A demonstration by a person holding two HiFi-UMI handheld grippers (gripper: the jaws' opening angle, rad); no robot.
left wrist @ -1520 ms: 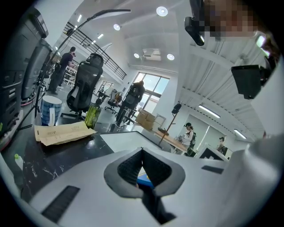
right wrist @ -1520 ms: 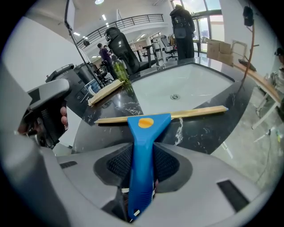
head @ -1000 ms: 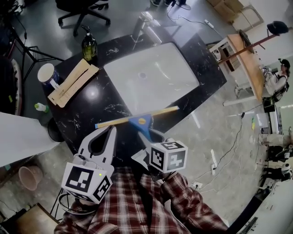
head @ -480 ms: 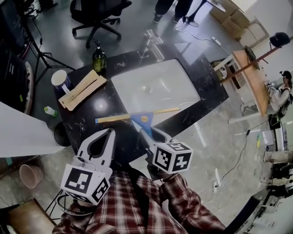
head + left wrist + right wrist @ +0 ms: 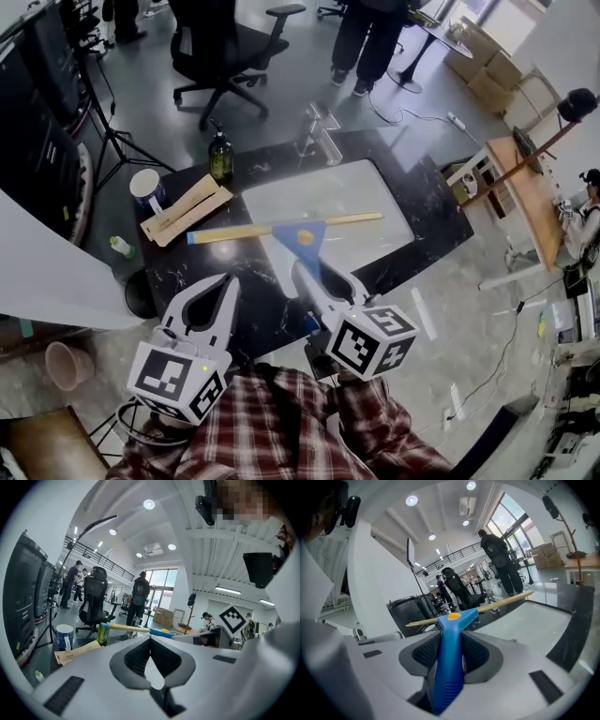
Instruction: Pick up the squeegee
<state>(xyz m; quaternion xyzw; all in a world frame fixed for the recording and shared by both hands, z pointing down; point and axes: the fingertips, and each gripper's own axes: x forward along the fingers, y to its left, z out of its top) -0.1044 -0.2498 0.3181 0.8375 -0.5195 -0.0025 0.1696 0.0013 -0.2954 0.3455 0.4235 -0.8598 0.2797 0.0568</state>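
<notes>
The squeegee (image 5: 302,234) has a blue handle and a long yellow blade bar. It hangs level in the air over the front of the white sink (image 5: 366,192). My right gripper (image 5: 323,278) is shut on the blue handle (image 5: 450,658), and its ribbed pads press on both sides. The blade bar (image 5: 501,603) runs crosswise beyond the jaw tips. My left gripper (image 5: 231,281) is held to the left of the squeegee, above the black counter (image 5: 192,267). Its jaws meet at the tips (image 5: 150,638) with nothing between them.
On the counter's left stand a dark soap bottle (image 5: 221,155), a blue-and-white cup (image 5: 147,187) and a brown paper sleeve (image 5: 186,211). A faucet (image 5: 323,131) rises behind the sink. An office chair (image 5: 225,47) and standing people are beyond; a wooden table (image 5: 530,178) is at right.
The right gripper has lifted the squeegee off the counter's front edge, up and forward over the sink. The left gripper has risen a little, still shut.
</notes>
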